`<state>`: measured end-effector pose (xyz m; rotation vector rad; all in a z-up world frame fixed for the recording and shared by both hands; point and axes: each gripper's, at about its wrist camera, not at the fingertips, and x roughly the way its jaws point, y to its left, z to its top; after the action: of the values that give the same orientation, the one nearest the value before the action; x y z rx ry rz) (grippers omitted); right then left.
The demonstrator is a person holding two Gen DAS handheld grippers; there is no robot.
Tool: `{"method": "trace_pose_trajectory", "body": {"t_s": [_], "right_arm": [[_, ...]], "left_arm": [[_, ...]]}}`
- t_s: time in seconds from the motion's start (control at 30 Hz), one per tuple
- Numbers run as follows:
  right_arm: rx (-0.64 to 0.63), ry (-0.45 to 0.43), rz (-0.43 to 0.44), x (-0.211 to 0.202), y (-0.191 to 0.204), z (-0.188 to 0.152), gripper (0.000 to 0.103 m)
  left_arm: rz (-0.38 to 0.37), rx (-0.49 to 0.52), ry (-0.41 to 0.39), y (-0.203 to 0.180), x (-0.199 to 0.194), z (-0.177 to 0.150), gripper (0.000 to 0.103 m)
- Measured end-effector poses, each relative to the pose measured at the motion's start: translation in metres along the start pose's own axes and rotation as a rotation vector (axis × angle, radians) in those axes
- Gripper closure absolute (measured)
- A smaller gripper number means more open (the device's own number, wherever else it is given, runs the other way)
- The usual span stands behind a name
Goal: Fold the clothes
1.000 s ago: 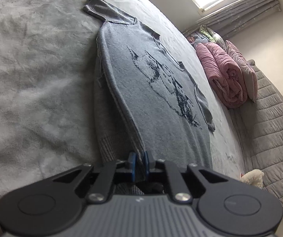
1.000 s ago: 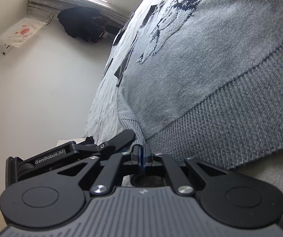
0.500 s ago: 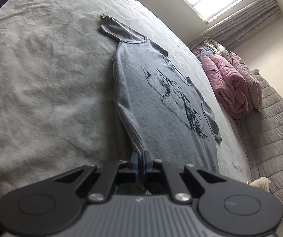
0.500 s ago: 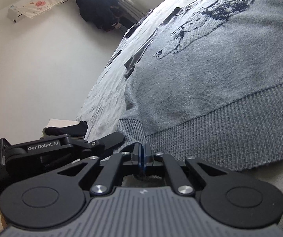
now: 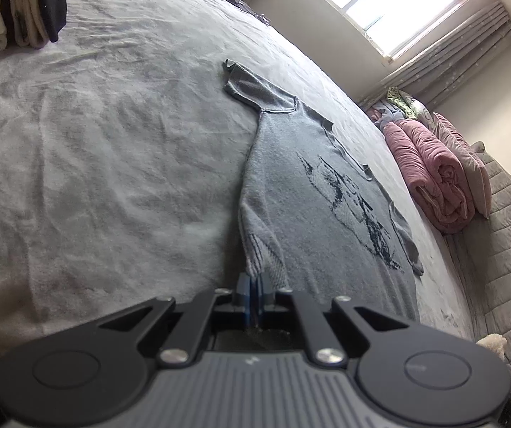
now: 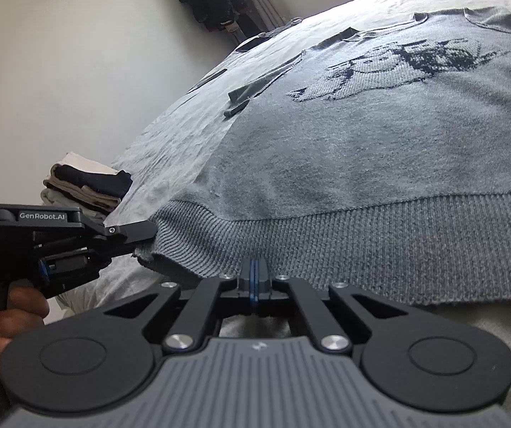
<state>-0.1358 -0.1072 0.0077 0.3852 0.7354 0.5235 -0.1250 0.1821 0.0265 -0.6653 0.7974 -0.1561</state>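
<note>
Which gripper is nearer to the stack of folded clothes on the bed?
Left. The left gripper pinches the sweater hem at the corner just below the stack of folded clothes. The right gripper pinches the hem farther along, away from the stack.

left gripper drawn back, sweater hem stretched

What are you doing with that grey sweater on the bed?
A person is folding clothes with a hand-held gripper in each hand. The grey sweater lies spread on the bed, picture side up. The left hand-held gripper is shut on a corner of the ribbed hem, and the right hand-held gripper is shut on the hem further along. The sweater is not folded yet. A pile of folded clothes already sits at the bed's edge.
</note>
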Motion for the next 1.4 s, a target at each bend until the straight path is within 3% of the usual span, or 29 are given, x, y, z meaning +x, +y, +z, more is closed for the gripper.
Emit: {"method": "trace_pose_trajectory", "body": {"t_s": [0.1,0.27,0.37,0.5,0.6,0.73,0.93,1.1,1.2,1.4], "right_arm": [[-0.092,-0.004,-0.040,-0.012,0.004,-0.001,0.100],[-0.166,-0.034,-0.220,-0.053,-0.024,0.013,0.089],[-0.065,-0.089,-0.354,-0.100,-0.070,0.028,0.089],[0.171,-0.159,-0.500,-0.162,-0.136,0.033,0.087],[0.335,-0.165,-0.518,-0.182,-0.170,0.026,0.087],[0.445,-0.110,-0.425,-0.174,-0.183,0.010,0.087],[0.356,-0.110,-0.411,-0.167,-0.165,0.006,0.086],[0.334,-0.109,-0.376,-0.156,-0.155,0.004,0.086],[0.277,-0.116,-0.388,-0.148,-0.142,0.004,0.086],[-0.005,-0.103,-0.552,-0.127,-0.100,-0.003,0.068]], "left_arm": [[0.005,-0.001,-0.006,0.003,-0.002,0.000,0.100],[0.010,0.019,-0.010,0.003,-0.006,0.000,0.100],[0.020,0.011,0.005,0.006,-0.005,0.000,0.100],[0.013,0.005,0.002,0.008,-0.008,0.001,0.100],[0.007,0.019,-0.004,0.008,-0.011,0.001,0.100],[0.017,0.012,-0.016,0.012,-0.016,0.003,0.100],[0.082,0.014,-0.026,0.017,-0.015,0.008,0.100],[0.179,0.103,-0.026,0.009,-0.005,0.009,0.100],[0.195,0.133,-0.020,0.007,-0.002,0.006,0.100],[0.201,0.137,-0.018,0.008,-0.001,0.005,0.100]]}}
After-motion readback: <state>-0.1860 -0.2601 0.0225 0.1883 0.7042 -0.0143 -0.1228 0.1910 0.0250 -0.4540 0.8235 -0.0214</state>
